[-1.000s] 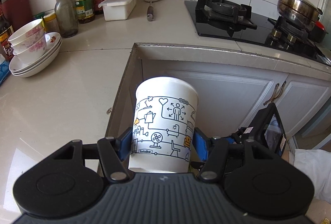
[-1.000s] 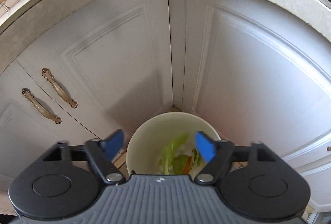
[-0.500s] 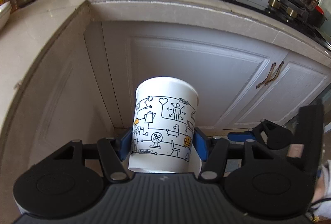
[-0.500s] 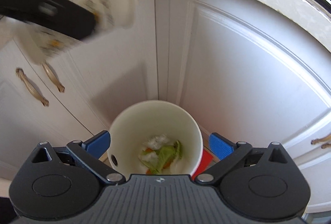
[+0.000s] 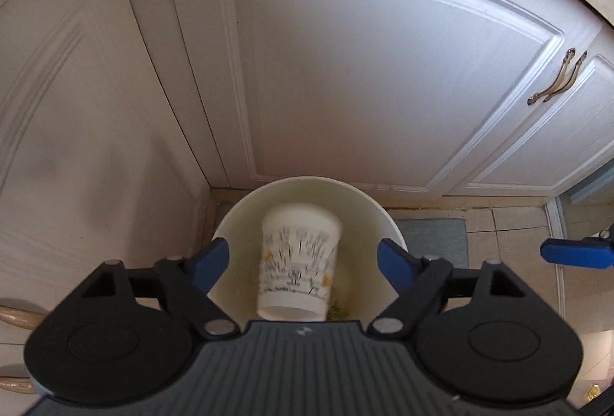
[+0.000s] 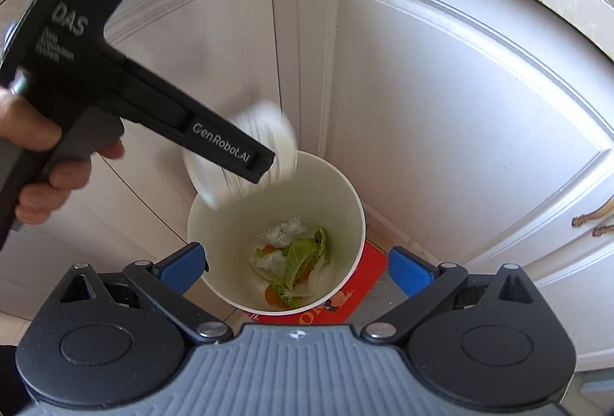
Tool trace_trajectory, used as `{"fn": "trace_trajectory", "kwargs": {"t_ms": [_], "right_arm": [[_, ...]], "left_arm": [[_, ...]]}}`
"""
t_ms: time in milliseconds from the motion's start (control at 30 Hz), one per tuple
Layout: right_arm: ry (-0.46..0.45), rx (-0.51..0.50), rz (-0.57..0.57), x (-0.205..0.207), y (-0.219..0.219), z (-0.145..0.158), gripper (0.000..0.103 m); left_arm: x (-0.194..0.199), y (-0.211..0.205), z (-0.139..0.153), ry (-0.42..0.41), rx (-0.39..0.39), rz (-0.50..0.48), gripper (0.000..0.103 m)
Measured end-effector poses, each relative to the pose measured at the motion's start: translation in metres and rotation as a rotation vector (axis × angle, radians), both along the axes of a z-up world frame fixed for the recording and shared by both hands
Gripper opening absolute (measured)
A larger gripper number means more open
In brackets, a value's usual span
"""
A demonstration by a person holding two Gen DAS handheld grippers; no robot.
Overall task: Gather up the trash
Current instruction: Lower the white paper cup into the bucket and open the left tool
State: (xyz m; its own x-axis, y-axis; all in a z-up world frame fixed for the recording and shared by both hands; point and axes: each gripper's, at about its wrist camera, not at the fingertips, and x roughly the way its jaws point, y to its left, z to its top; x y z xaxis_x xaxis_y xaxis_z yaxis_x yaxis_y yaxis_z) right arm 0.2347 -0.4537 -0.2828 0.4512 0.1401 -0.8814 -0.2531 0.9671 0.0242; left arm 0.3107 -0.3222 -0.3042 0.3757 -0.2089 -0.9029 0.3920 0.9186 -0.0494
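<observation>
A white paper cup [image 5: 299, 255] with line drawings is blurred and loose between the pads of my left gripper [image 5: 302, 260], whose jaws are opening; neither pad touches it. The cup hangs over the mouth of a cream bin [image 5: 360, 220] on the floor. In the right wrist view the cup [image 6: 268, 120] tips over the bin's rim [image 6: 357, 208] beside my left gripper [image 6: 253, 166]. Inside the bin lie a cabbage leaf [image 6: 303, 255] and crumpled plastic [image 6: 282, 230]. My right gripper [image 6: 295, 266] is open above the bin, holding nothing.
White cabinet doors meet in a corner right behind the bin, with bronze handles [image 5: 556, 82] at the right. A red printed mat [image 6: 345, 297] lies under the bin. A person's hand [image 6: 46, 147] grips the left tool. One right fingertip [image 5: 575, 253] shows at the edge.
My left gripper came down from counter height to just above the bin and its jaws spread, letting go of the cup, which now drops. My right gripper's jaws widened early on.
</observation>
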Motion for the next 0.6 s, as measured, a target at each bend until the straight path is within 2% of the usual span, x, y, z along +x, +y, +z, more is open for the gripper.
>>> {"fn": "trace_trajectory", "kwargs": {"t_ms": [233, 467, 600], "right_arm": [[0.039, 0.002, -0.065, 0.004, -0.006, -0.001, 0.103], [0.106, -0.021, -0.273, 0.012, -0.019, 0.006, 0.103], [0.116, -0.001, -0.365, 0.014, -0.022, 0.022, 0.103]], "left_arm": [[-0.010, 0.004, 0.012, -0.026, 0.050, 0.004, 0.085], [-0.016, 0.010, 0.039, -0.041, 0.147, 0.053, 0.091], [-0.022, 0.018, 0.049, -0.006, 0.169, 0.064, 0.091]]}}
